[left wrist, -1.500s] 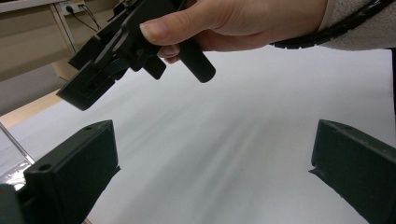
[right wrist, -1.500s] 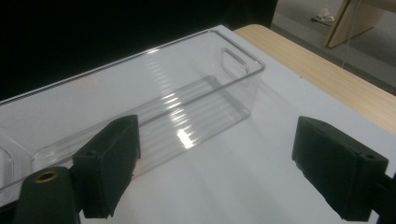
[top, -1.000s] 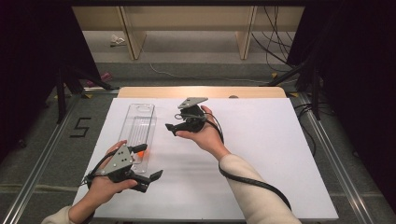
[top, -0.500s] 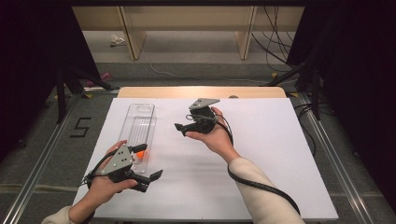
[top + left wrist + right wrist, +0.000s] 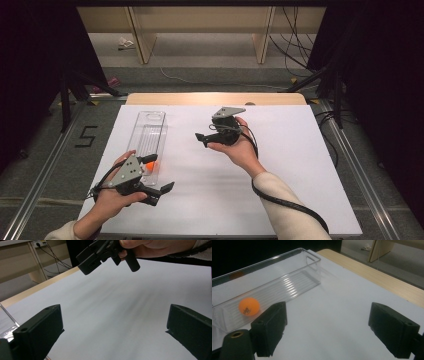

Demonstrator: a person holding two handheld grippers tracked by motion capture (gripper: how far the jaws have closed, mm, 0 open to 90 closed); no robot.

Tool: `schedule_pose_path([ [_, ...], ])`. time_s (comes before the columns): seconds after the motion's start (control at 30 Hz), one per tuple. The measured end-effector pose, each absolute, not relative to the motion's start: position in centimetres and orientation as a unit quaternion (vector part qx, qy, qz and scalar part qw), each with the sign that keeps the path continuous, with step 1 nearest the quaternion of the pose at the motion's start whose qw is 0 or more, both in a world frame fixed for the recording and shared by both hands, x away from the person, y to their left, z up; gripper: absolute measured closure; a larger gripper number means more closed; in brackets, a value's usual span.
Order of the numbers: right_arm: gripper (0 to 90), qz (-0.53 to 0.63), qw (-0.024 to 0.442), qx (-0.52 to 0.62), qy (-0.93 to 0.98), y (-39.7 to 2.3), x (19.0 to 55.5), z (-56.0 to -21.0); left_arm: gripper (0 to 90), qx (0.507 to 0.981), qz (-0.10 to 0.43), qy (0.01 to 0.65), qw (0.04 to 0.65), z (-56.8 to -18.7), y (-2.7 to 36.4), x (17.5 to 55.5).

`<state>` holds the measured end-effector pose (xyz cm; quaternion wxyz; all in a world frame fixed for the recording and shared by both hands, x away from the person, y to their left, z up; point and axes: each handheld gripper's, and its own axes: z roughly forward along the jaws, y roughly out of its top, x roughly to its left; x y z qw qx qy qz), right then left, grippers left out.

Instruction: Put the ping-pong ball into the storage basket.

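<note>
A clear plastic tray (image 5: 150, 131) lies lengthwise on the left of the white table (image 5: 300, 175). An orange ball (image 5: 150, 164) rests inside its near end. My left gripper (image 5: 161, 194) is low at the near left, just right of that tray end; its jaws stand wide open over bare table (image 5: 115, 327). My right gripper (image 5: 202, 140) is held above the table's middle, pointing left toward the tray. It is open with nothing between the jaws (image 5: 327, 325). In the right gripper view the tray (image 5: 287, 277) and the ball (image 5: 249, 306) lie ahead to the left.
A wooden strip (image 5: 215, 98) runs along the table's far edge. Metal rails (image 5: 350, 150) flank the table, and cables (image 5: 295, 55) lie on the floor behind. In the left gripper view the right gripper (image 5: 100, 252) and the hand holding it hang overhead.
The right gripper has drifted to the right, away from the tray. The left gripper, the tray and the ball have stayed put.
</note>
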<state>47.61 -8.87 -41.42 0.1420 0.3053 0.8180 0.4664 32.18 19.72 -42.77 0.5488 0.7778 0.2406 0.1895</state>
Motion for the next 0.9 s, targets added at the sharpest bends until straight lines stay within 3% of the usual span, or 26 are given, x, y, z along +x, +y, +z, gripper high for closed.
schedule_pose_path([
  [0.9, 16.3, 0.467, 0.16, 0.344, 0.799, -14.4, 46.2, -41.3, 0.0, 0.777, 0.19, 0.242, 0.549, -42.8, 19.7, 32.2],
])
